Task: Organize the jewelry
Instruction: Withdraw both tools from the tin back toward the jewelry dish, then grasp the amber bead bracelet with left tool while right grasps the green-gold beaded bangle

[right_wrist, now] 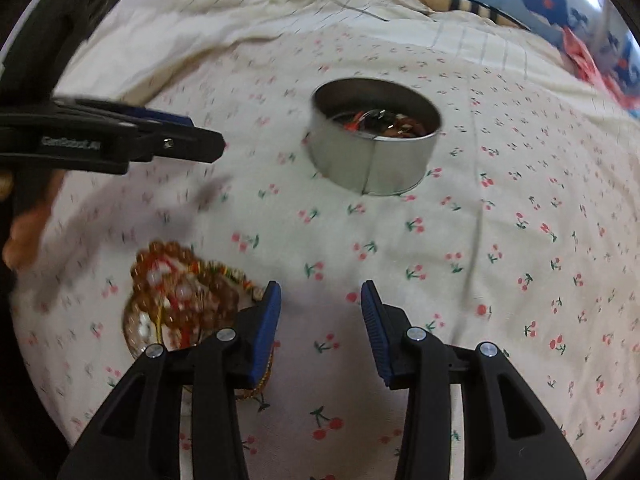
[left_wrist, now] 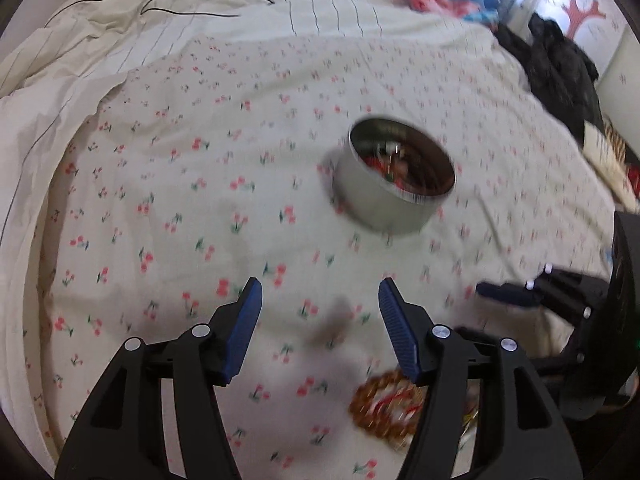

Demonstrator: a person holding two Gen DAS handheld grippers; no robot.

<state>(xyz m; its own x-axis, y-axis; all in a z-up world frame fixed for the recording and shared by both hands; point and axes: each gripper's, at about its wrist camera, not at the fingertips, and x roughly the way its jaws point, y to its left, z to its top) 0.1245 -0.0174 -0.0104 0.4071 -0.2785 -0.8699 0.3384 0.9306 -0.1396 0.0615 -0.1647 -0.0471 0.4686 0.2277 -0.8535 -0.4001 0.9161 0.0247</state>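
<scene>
A round silver tin (left_wrist: 394,176) holding several bead pieces sits on the cherry-print sheet; it also shows in the right wrist view (right_wrist: 374,142). A pile of amber and red bead bracelets (right_wrist: 180,300) lies near the sheet's front; it shows in the left wrist view (left_wrist: 386,406) too. My left gripper (left_wrist: 320,298) is open and empty, above the sheet, with the pile under its right finger. It appears from the side in the right wrist view (right_wrist: 200,138). My right gripper (right_wrist: 320,300) is open and empty, just right of the pile.
The cherry-print sheet (left_wrist: 200,184) covers a bed, with a rumpled cream blanket (left_wrist: 80,52) and a thin black cable (left_wrist: 160,4) at the back. Dark clothing (left_wrist: 560,68) lies at the far right edge.
</scene>
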